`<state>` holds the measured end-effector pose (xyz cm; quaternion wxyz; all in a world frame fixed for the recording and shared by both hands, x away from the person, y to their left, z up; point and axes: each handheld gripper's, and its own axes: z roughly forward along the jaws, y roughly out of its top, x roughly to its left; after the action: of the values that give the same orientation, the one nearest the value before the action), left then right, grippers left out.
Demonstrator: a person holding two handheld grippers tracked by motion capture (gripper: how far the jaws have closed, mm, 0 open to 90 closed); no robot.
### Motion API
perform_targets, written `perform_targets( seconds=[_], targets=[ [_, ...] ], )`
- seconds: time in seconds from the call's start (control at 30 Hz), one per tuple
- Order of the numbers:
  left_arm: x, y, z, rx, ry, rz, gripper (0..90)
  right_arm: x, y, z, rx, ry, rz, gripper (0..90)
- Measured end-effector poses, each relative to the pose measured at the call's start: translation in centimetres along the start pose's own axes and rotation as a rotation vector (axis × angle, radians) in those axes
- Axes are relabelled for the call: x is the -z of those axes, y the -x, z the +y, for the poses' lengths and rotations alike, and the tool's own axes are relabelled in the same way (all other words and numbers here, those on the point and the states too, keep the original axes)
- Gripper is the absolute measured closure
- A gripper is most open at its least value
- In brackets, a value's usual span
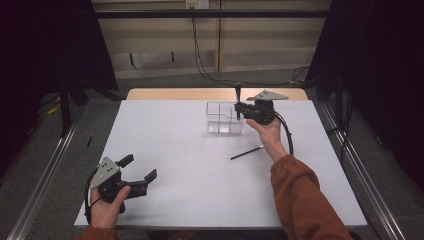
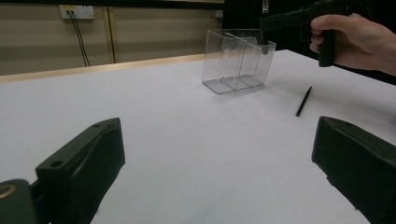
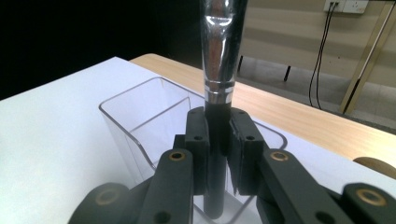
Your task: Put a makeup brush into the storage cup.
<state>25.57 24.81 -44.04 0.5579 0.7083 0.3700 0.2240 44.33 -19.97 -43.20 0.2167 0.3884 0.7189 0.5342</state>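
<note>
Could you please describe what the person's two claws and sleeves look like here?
Both claws are black, with two blocky jaws on jointed links whose pivots carry brass-coloured rings. The left claw and the right claw each wear a grey three-cornered plate on top, and a black cable loops from each body. The person wears rust-orange sleeves, and the hands are bare.

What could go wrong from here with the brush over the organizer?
1. The right hand-held gripper clamps the makeup brush upright above the clear acrylic organizer. Its lower end hangs close to the organizer's front wall, so it could catch the rim instead of entering a compartment.
2. The organizer looks light and nothing steadies it; the left hand-held gripper sits open far off. A nudge could slide or tip it.
3. The thin black pencil lies near the right forearm and could get swept.
</note>
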Motion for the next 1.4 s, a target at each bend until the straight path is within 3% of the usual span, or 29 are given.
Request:
perform_targets(
  seconds=[0.13, 0.83, 1.03, 1.4],
  targets=[
    [-0.1, 0.0, 0.0, 0.006, 0.0, 0.001, 2.5, 0.0, 0.2, -0.3, 0.015, -0.024, 0.004, 79.8],
    [-0.1, 0.1, 0.1, -0.006, -0.006, -0.006, 2.6, -0.5, 0.2, -1.4, -0.024, -0.051, -0.01, 79.3],
    [0.0, 0.0, 0.2, -0.014, -0.01, 0.0, 2.6, -0.4, 0.2, -1.3, -0.029, -0.046, -0.015, 76.1],
    [0.0, 0.0, 0.2, -0.019, -0.016, 0.002, 2.6, 0.4, 0.0, -0.9, -0.035, -0.004, -0.018, 62.1]
  ],
)
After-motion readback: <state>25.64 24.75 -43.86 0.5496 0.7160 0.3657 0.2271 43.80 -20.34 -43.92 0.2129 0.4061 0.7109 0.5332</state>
